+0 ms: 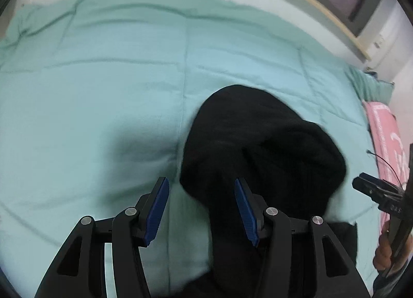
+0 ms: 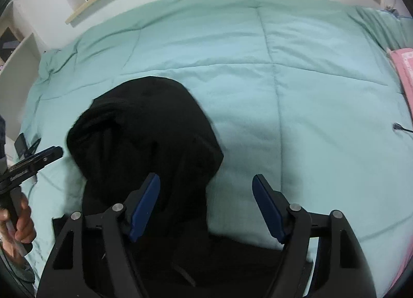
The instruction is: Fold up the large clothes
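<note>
A quilted mint-green comforter [image 1: 103, 86] is covering the bed and filling most of both views, its stitched seams running across it in wide squares. A black garment [image 1: 258, 148] is lying in a rumpled heap on the comforter, toward its near edge, with a rounded fold pointing away over the comforter and the rest trailing back under the two tools; in the right wrist view the same garment [image 2: 144, 138] is sitting left of the comforter's long centre seam. A pink cloth [image 1: 387, 138] is lying along the comforter's right side. A pale wooden ledge [image 2: 85, 11] is running beyond the comforter's far edge.

The left gripper [image 1: 201, 210] is hovering over the garment's left border, its blue-padded jaws spread wide and gripping nothing; one pad is over black fabric, the other over bare comforter. The right gripper [image 2: 206, 210] is likewise gaping wide with nothing between its pads, the left pad over the garment and the right pad over the comforter. A thin black cable end [image 2: 398, 127] is resting on the comforter near the pink cloth.
</note>
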The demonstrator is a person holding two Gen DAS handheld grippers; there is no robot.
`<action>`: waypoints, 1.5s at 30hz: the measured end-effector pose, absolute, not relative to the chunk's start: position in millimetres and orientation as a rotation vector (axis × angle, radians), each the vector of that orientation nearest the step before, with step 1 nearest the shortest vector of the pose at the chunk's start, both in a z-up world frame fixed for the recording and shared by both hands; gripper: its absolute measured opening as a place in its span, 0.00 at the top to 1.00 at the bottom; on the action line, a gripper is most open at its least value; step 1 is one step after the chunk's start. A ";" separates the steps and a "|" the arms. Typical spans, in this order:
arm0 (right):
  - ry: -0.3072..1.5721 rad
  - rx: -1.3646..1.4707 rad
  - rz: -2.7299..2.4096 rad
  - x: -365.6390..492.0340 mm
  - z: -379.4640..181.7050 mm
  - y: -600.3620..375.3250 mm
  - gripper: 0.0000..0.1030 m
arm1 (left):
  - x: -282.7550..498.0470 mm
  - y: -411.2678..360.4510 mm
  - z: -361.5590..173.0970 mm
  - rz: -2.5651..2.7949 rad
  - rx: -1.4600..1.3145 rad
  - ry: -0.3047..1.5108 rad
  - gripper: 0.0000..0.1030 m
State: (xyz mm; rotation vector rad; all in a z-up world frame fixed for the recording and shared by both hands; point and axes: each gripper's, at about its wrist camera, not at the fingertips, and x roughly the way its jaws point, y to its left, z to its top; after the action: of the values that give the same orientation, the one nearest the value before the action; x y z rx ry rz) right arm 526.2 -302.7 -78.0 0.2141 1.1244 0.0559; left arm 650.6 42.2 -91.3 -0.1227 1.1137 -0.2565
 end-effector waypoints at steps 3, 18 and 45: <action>1.166 0.227 0.059 550.2 -108.6 -300.9 0.31 | 673.8 34.8 -118.5 -0.271 -0.144 1.137 0.48; 1.045 0.261 0.058 531.5 -83.5 -320.6 0.88 | 651.5 88.1 -99.4 -0.340 -0.334 1.067 0.86; 1.081 0.182 0.274 559.4 -87.0 -289.9 0.56 | 666.6 39.5 -98.0 -0.524 -0.211 1.072 0.59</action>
State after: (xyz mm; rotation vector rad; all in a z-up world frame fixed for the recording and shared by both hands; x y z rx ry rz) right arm 559.4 -289.9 -87.0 0.1817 1.0805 0.2740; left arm 666.6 39.5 -98.0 -0.2108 1.0715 -0.5236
